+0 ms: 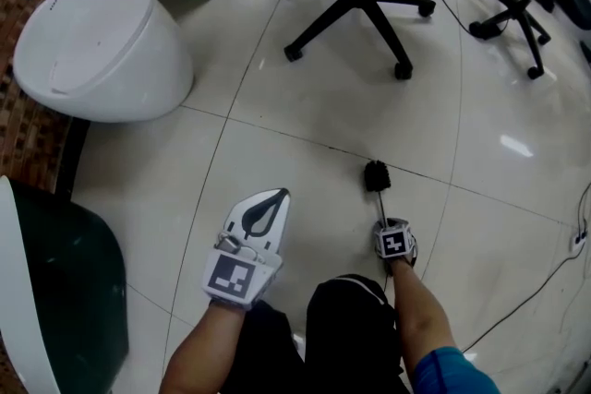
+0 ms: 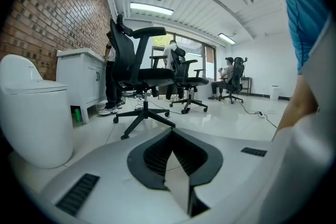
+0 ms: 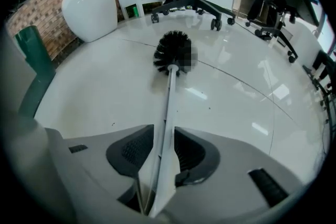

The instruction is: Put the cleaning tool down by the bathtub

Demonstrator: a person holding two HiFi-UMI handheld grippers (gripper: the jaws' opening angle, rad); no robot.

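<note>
right gripper view: toilet brush (image 3: 169,86) handle lies loose between parted jaws of the right claw (image 3: 163,139).

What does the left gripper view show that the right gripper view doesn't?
Only the left gripper view: the left tongs, closed and empty, ceiling lights, and a person seated far back. Only the right gripper view: the brush, head on the floor, handle between the right tongs, plus the bathtub. Both: the toilet, the white cabinet, office chairs.
</note>
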